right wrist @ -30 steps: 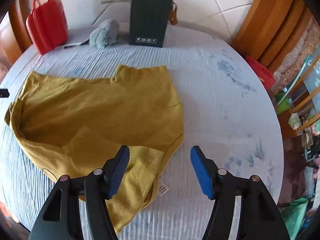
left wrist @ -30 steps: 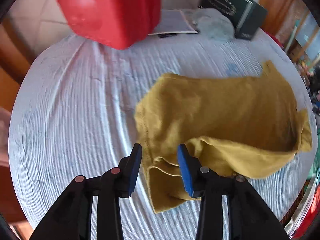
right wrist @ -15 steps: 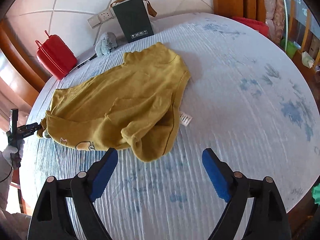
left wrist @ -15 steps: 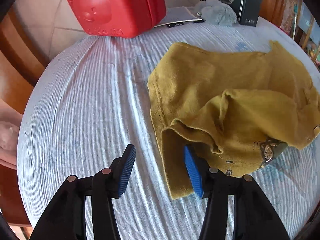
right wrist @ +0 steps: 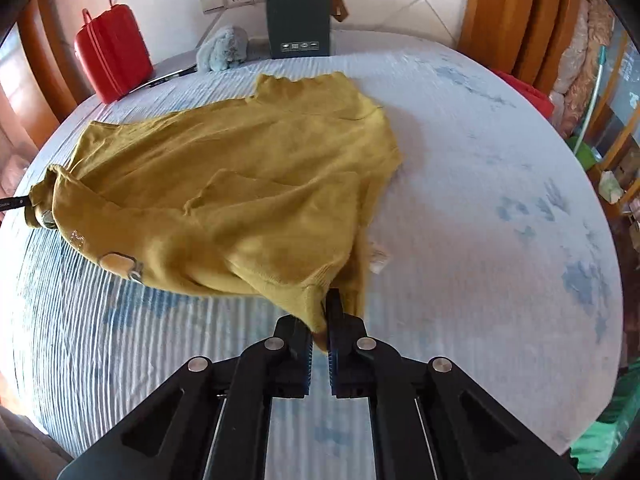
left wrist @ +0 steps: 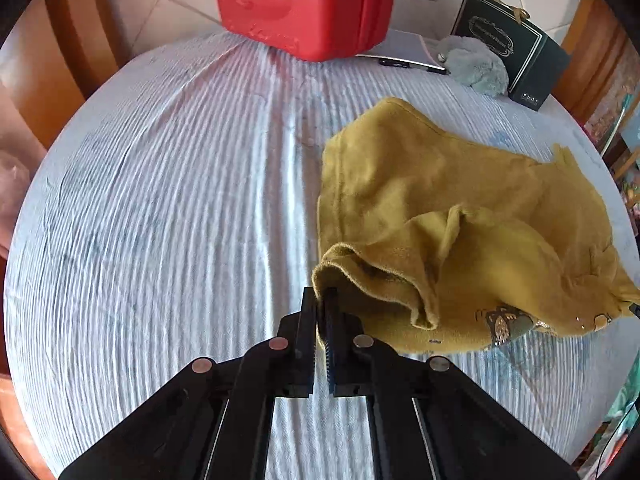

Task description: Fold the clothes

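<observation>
A mustard-yellow garment (left wrist: 460, 216) (right wrist: 240, 184) lies rumpled on the pale blue striped bedsheet (left wrist: 160, 220) (right wrist: 500, 200), partly doubled over itself, with a small animal patch near its near edge. My left gripper (left wrist: 320, 300) is shut on the garment's near left corner, where the hem bunches up. My right gripper (right wrist: 322, 312) is shut on the garment's near right corner, and the cloth rises off the sheet toward it. In the right wrist view the tip of the left gripper (right wrist: 16, 202) shows at the far left end of the garment.
A red case (left wrist: 304, 4) (right wrist: 112, 60) stands at the bed's far side by the wall. Beside it lie a flat white item (left wrist: 404, 56), a grey plush toy (left wrist: 476, 64) (right wrist: 224, 48) and a dark green box (left wrist: 512, 56) (right wrist: 298, 12). Wooden bed frame surrounds the mattress.
Both grippers were open above the sheet; each has since closed on a near corner of the garment. The cloth is now pulled up and stretched between them.
</observation>
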Action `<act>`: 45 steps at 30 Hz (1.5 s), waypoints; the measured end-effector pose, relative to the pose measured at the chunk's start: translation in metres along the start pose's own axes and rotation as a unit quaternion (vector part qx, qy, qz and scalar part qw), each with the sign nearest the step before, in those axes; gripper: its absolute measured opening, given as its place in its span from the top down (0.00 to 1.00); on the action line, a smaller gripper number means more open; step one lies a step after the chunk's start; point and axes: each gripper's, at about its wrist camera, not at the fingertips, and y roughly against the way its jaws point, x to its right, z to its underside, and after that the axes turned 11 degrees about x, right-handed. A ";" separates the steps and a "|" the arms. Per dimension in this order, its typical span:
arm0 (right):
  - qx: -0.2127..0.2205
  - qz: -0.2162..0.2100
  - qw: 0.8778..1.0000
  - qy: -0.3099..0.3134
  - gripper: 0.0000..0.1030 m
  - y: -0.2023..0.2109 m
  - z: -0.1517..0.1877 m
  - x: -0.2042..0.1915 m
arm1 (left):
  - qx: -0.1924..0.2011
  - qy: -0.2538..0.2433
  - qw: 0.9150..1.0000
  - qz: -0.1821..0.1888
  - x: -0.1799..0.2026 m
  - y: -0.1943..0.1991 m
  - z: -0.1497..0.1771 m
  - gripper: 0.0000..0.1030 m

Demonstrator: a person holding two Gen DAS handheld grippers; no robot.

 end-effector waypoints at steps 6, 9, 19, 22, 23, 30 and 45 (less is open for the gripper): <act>-0.053 0.035 0.998 0.008 0.96 -0.005 0.005 0.030 | -0.075 -0.028 0.997 0.001 0.002 0.003 0.051 0.98; -0.001 -0.018 0.999 -0.045 0.94 0.016 0.002 0.037 | -0.093 -0.051 0.994 0.006 0.009 0.016 0.067 0.98; 0.064 -0.101 0.991 -0.064 0.26 0.018 -0.045 0.001 | 0.020 -0.059 0.998 -0.007 0.033 0.034 0.025 0.55; 0.060 -0.107 0.991 -0.044 0.18 0.013 -0.049 -0.009 | 0.024 -0.099 0.995 -0.004 0.056 0.025 0.023 0.54; 0.061 -0.114 0.991 -0.038 0.13 0.014 -0.048 -0.012 | 0.024 -0.107 0.994 -0.002 0.062 0.023 0.024 0.54; 0.064 -0.156 0.986 0.008 0.12 0.001 -0.050 -0.033 | -0.001 -0.104 0.995 -0.012 0.067 -0.011 0.027 0.52; 0.005 -0.131 0.990 -0.059 0.00 -0.065 -0.052 -0.055 | -0.017 -0.047 0.998 -0.040 0.076 -0.045 0.023 0.21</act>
